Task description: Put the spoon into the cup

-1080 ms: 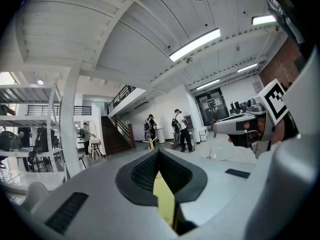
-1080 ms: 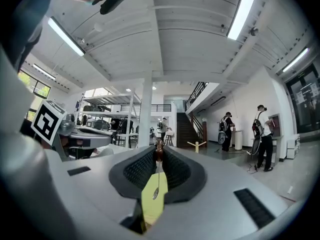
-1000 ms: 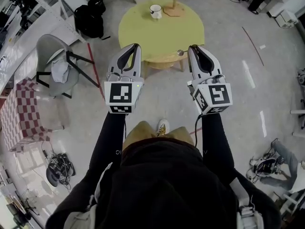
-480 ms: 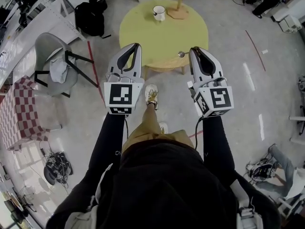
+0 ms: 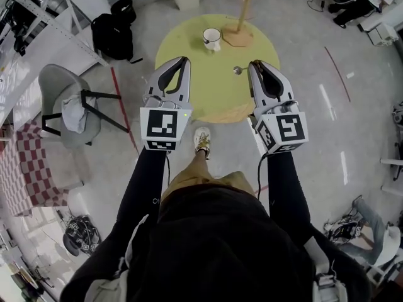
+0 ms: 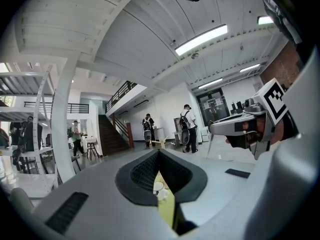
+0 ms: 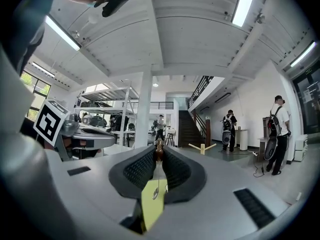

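The right tool (image 5: 253, 63) is closed on the spoon (image 5: 237, 70): the right gripper view shows the brown handle pinched between the ribbed pads near their tips, with the thin shaft and metal bowl hanging free below over the yellow-green surface. Gripping at the handle end leaves the bowl clear, which suits lowering it bowl-first into an open container. In the head view the bowl projects from the tool tip toward the centre of the round bench (image 5: 208, 90), above its right half and well apart from the target. The cup (image 5: 211, 39), white with a dark rim, stands upright near the far edge of the bench, just beside the base of a wooden rack (image 5: 240, 19); its open mouth faces up, so a descent from above is judged to be required. The left tool (image 5: 182, 60) is closed with its pads meeting at the tips and has hold of nothing; the cup is visible through the narrow slit behind the pads in the left gripper view. Both tools are held level and parallel above the near edge of the bench, and the empty one is judged available to steady the cup if needed. Each marker cube (image 5: 164, 126) carries black-and-white square patterns only. No brand, label or legible writing is visible on the spoon or bench; any mark on the cup is too small to read.
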Tool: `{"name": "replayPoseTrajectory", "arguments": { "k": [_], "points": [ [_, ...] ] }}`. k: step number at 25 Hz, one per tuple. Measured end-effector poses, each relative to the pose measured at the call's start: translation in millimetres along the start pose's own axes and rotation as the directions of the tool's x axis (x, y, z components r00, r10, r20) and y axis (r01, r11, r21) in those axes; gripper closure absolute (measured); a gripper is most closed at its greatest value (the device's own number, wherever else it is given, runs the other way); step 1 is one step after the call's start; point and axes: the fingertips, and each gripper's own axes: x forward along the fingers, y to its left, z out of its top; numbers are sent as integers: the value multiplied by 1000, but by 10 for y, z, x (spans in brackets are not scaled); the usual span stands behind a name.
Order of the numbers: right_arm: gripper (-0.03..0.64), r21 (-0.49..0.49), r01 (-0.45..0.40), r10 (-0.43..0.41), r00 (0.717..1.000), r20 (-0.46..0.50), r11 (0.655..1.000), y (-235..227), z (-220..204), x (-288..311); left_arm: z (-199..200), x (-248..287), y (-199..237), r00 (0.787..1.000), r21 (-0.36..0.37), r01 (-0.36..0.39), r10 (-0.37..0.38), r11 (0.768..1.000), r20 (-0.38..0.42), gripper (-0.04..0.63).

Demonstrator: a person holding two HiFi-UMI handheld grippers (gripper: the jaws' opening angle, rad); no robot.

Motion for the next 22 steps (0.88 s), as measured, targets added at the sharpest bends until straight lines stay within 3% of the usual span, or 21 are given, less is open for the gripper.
{"name": "replayPoseTrajectory", "arguments": {
  "k": [11, 22],
  "points": [
    [560, -8, 38, -38, 999, -7, 999, -308, 43, 1019, -66, 964, 510, 996, 34, 85, -85, 996, 5, 580],
    [560, -10, 36, -36, 999, -16, 999, -447, -73, 1319, -227, 1483, 405, 986, 12, 168, -168, 986, -5, 580]
  ]
}}
